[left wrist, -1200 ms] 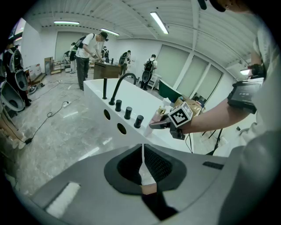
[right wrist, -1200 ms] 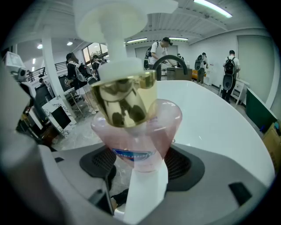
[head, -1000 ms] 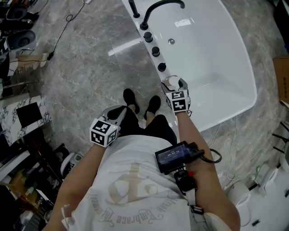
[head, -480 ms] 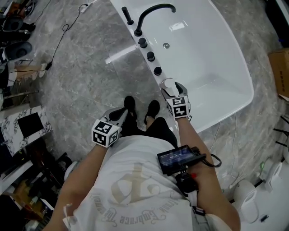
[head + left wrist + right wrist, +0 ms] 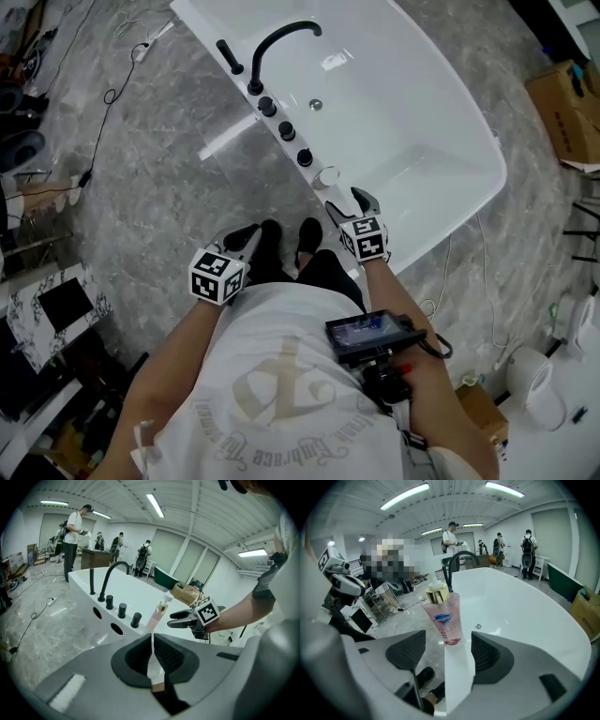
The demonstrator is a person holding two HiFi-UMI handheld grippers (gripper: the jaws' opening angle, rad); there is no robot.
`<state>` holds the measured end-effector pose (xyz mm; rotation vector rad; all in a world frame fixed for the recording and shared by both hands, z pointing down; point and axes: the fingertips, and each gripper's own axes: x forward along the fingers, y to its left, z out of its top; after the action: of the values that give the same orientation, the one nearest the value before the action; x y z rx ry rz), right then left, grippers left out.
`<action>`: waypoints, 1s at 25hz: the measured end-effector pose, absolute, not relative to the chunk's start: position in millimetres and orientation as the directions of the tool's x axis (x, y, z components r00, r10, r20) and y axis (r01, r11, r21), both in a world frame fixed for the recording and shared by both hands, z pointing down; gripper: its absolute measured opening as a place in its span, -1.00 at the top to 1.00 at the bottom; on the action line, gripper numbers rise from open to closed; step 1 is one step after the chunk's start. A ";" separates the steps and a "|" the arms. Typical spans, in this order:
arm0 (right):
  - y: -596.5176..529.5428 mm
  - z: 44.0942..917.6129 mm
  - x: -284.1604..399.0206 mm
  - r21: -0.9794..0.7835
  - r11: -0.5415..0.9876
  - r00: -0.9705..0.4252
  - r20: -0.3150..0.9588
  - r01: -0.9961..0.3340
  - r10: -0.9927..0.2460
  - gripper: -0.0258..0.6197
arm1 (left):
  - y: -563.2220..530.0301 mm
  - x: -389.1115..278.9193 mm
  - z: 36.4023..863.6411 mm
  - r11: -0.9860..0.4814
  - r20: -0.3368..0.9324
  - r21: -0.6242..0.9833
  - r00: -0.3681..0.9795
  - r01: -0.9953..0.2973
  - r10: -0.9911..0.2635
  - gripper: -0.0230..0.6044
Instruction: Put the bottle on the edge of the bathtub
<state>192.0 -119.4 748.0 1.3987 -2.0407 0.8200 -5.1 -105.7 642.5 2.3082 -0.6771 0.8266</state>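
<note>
A pink soap bottle with a gold collar and white pump stands upright on the white bathtub's near rim. In the head view the bottle sits just past the row of black knobs. My right gripper is open, its jaws wide apart and a little short of the bottle, touching nothing. That right gripper hovers over the rim. My left gripper is shut and empty; it hangs over the floor to the left. The bottle shows beyond it.
A black arched faucet and a black hand-shower handle stand on the rim beyond the knobs. The person's feet are beside the tub. A cardboard box lies at the right. Several people stand far behind the tub.
My right gripper has let go of the bottle and drawn back towards me. The bottle stays upright on the rim. The left gripper has barely moved.
</note>
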 end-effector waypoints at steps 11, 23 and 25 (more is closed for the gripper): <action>-109.5 700.3 200.5 -0.164 0.114 -0.196 0.679 -0.980 -0.707 0.25 | -140.5 -4.8 634.4 -0.778 0.654 0.366 0.736 -0.511 -0.176 0.87; -98.5 654.6 205.5 -0.168 0.028 -0.129 0.631 -0.985 -0.765 0.77 | -161.0 -3.4 614.9 -0.819 0.620 0.362 0.771 -0.445 -0.144 0.87; -97.5 647.9 207.3 -0.162 0.015 -0.115 0.627 -0.987 -0.770 0.81 | -164.8 -1.1 609.2 -0.824 0.606 0.362 0.782 -0.436 -0.147 0.87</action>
<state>207.3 -97.5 647.9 1.7982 -1.9371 0.8191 -1.1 -164.8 609.2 2.4793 -0.4359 0.7869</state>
